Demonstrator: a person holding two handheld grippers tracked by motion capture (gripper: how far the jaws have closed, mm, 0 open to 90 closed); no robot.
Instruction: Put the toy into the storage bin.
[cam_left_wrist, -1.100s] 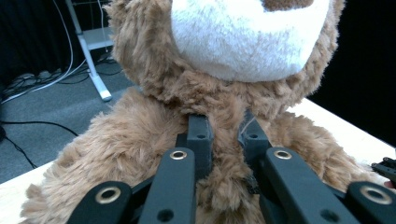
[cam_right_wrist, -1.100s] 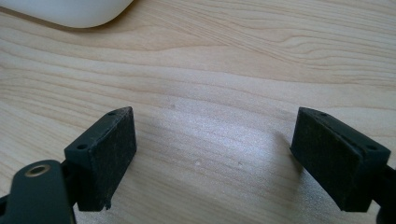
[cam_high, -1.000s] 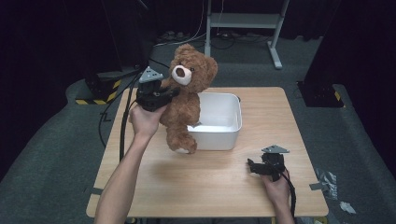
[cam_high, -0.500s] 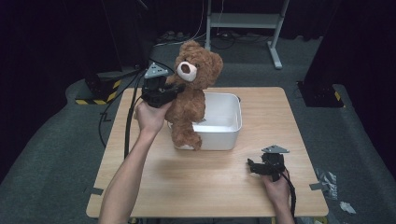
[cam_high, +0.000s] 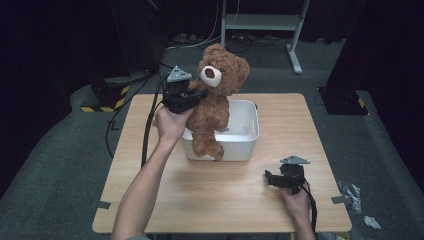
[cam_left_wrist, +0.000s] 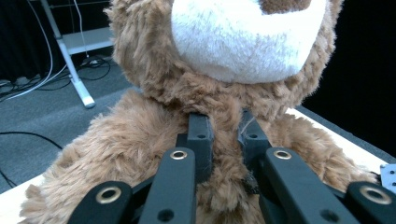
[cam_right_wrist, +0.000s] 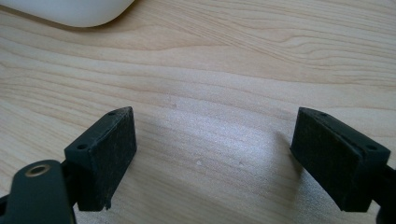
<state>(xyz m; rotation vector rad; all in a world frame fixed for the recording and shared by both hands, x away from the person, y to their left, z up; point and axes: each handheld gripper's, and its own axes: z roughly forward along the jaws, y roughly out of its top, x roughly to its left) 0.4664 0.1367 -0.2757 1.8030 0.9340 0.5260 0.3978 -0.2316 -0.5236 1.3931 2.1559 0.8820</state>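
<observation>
A brown teddy bear (cam_high: 215, 95) with a white muzzle hangs upright over the left part of a white tub (cam_high: 245, 137). One leg dangles down the tub's front wall. My left gripper (cam_high: 192, 97) is shut on the teddy bear; in the left gripper view its jaws pinch the fur at the neck of the bear (cam_left_wrist: 140, 140), just under the muzzle, around the gripper's midpoint (cam_left_wrist: 226, 126). My right gripper (cam_high: 270, 180) rests low at the table's front right, open, with bare wood between its pads (cam_right_wrist: 107, 149).
The wooden table (cam_high: 150, 190) has free surface in front of the tub and to its right. A metal stand (cam_high: 260, 22) and cables lie on the floor behind. Scraps of tape (cam_high: 350, 192) lie on the floor at the right.
The left hand has carried the bear rightward, from beside the tub's left edge to over the tub. The right gripper has stayed put.
</observation>
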